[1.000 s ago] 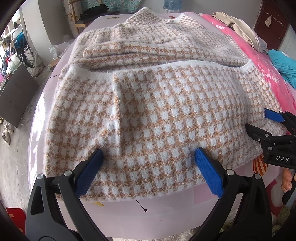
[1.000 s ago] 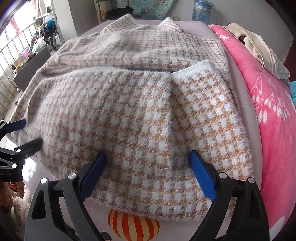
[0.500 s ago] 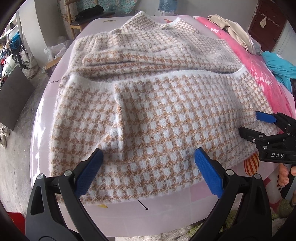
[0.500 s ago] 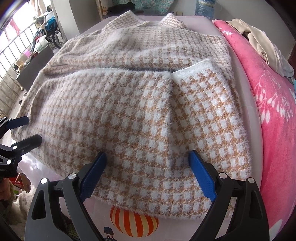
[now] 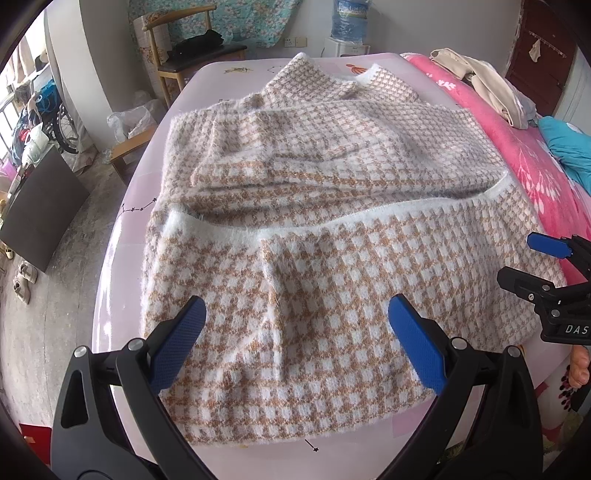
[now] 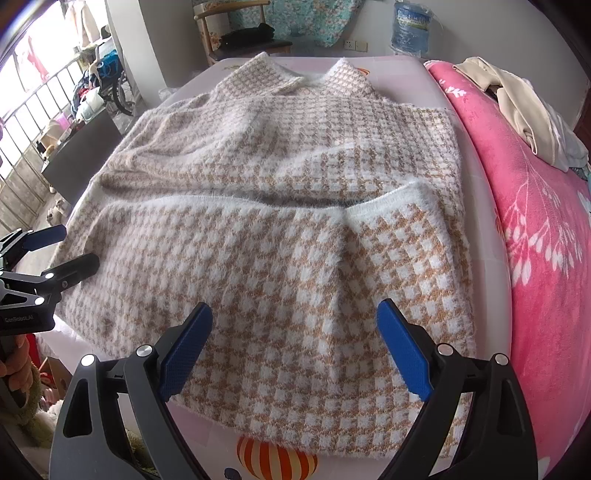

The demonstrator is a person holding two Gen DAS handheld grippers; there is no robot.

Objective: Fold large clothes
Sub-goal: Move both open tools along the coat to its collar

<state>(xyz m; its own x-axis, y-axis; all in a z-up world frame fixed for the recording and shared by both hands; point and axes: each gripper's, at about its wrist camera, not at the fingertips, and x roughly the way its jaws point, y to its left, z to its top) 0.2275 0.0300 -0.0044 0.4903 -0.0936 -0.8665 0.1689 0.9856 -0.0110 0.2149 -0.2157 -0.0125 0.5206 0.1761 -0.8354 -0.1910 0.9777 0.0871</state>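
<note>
A fuzzy tan-and-white houndstooth sweater [image 5: 332,229] lies on the pale pink table [image 5: 122,295], its lower part folded up over the body, sleeves folded across. It also shows in the right wrist view [image 6: 280,236]. My left gripper [image 5: 295,347] is open and empty, above the near folded edge. My right gripper [image 6: 293,350] is open and empty, above the near edge further right. Each gripper shows in the other's view: the right one [image 5: 532,266] at the sweater's right edge, the left one [image 6: 62,247] at its left edge.
A pink flowered blanket [image 6: 535,229] with beige clothes [image 6: 517,107] lies right of the table. A teal cloth [image 5: 569,155] lies beyond it. A wooden chair [image 5: 192,55] and a water bottle [image 6: 410,29] stand at the far end. The floor drops off at left.
Both grippers have drawn back and risen from the sweater, so more of it and the far table shows. The sweater has not moved. Both stay open.
</note>
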